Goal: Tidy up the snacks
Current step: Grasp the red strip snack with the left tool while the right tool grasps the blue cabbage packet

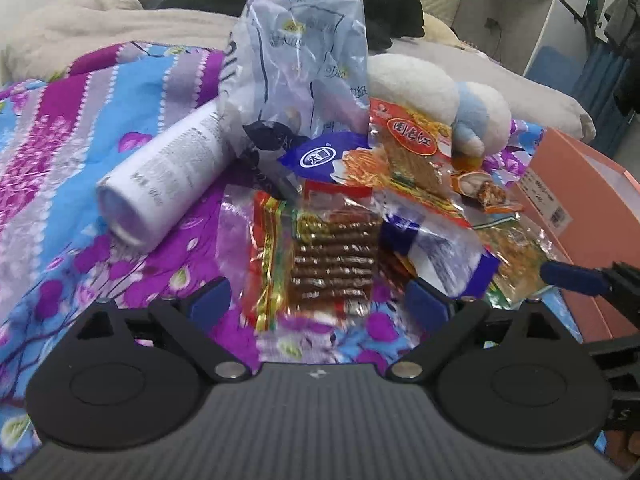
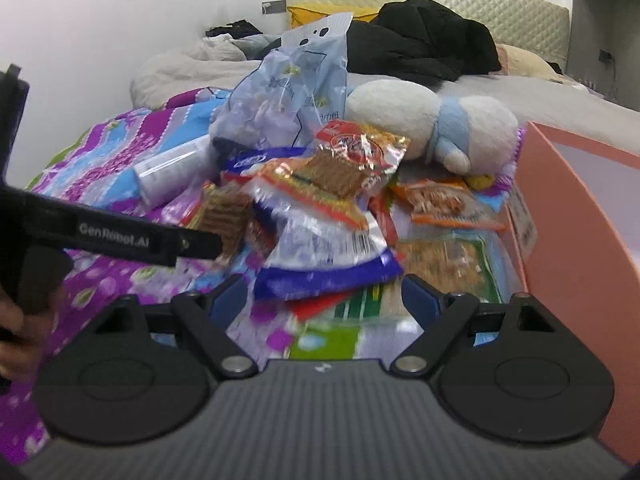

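A pile of snack packets lies on a floral bedspread (image 1: 80, 128). In the left wrist view my left gripper (image 1: 320, 304) is open, its blue pads on either side of a clear packet of brown ribbed strips (image 1: 332, 264). Behind it stand a tall pale blue bag (image 1: 304, 72) and a red-orange packet (image 1: 416, 148). In the right wrist view my right gripper (image 2: 324, 300) is open, with a blue-and-white packet (image 2: 328, 256) just ahead between its pads. An orange packet (image 2: 324, 184) lies on top of it. The right gripper's blue fingertip (image 1: 572, 276) shows at the left view's right edge.
A white cylindrical tube (image 1: 160, 176) lies left of the pile. A salmon-pink open box (image 2: 576, 216) stands at the right. A white and blue plush toy (image 2: 440, 128) lies behind the snacks. Black clothes (image 2: 424, 44) and pillows are at the headboard. The left gripper's arm (image 2: 120, 236) crosses the right view.
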Action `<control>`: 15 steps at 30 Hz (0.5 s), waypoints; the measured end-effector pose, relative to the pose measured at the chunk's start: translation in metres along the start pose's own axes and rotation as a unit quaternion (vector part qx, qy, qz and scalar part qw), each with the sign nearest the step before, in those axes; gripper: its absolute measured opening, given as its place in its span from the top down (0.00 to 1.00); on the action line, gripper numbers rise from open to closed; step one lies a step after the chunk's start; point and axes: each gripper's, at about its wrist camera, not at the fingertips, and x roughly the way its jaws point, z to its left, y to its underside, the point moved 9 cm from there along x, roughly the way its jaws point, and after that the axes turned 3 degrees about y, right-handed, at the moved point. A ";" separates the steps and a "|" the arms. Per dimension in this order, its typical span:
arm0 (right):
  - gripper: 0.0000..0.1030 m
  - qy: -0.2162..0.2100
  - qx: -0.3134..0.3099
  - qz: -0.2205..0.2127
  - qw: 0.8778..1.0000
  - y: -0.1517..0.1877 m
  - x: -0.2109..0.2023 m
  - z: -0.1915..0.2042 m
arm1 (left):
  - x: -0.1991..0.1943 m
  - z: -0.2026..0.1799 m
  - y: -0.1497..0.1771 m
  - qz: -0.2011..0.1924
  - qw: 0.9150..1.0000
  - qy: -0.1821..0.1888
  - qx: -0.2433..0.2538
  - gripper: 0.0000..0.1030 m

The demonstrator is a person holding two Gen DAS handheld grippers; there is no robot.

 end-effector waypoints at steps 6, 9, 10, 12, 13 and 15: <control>0.17 -0.010 -0.017 0.004 1.000 -0.007 0.039 0.001 | 0.029 0.004 -0.008 0.008 1.000 0.005 0.019 0.06; 0.17 -0.018 -0.031 0.011 0.999 -0.009 0.055 0.000 | 0.038 0.006 -0.012 0.008 0.999 0.002 0.033 0.06; 0.17 -0.023 -0.036 0.014 0.999 -0.009 0.060 0.001 | 0.040 0.007 -0.013 0.007 0.999 0.003 0.035 0.07; 0.15 -0.029 -0.048 0.022 0.998 -0.007 0.070 0.003 | 0.043 0.008 -0.015 0.007 0.999 -0.002 0.036 0.08; 0.14 -0.028 -0.052 0.023 0.998 -0.007 0.074 0.004 | 0.043 0.008 -0.015 0.006 0.999 -0.008 0.038 0.09; 0.15 -0.027 -0.053 0.023 0.998 -0.007 0.078 0.003 | 0.043 0.007 -0.016 0.003 0.999 -0.015 0.043 0.17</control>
